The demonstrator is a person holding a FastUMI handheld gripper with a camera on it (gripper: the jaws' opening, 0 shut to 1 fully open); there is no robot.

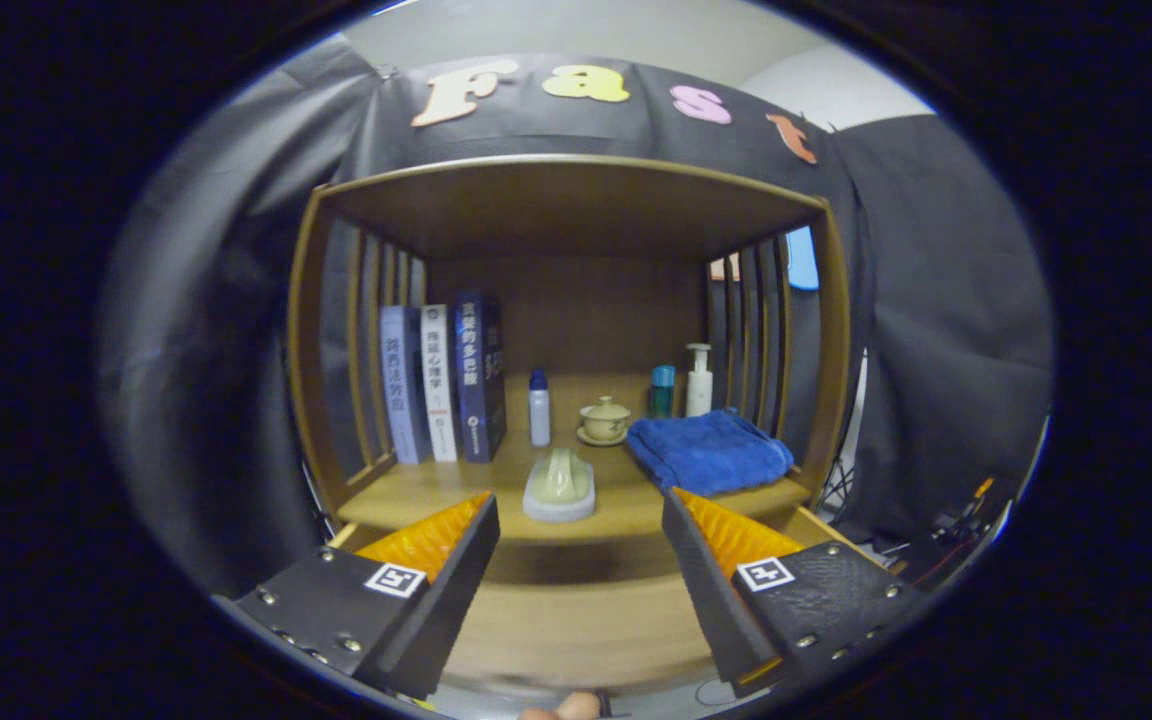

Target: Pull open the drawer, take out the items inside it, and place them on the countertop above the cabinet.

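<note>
I see the drawer pulled out below the table, its pale wood inside lying between and under my tongs. I cannot make out any item in the part of it that shows. The tongs are wide open and grip nothing, their two fingers spread level over the drawer, tips just short of the table's front edge.

Just beyond the tips, near that edge, a soap dish sits on the table, roughly centred between the fingers. To its right lies a folded blue towel, close to the right fingertip. Further back stand a small white bottle with a blue cap, a lidded cup on a saucer, a teal bottle and a white pump bottle. Three books stand upright at the back left against the cabinet's slatted side; their spines carry writing that I cannot read with confidence.

At the very bottom, between the finger bases, a bit of a hand shows. A wooden top roofs the cabinet.
</note>
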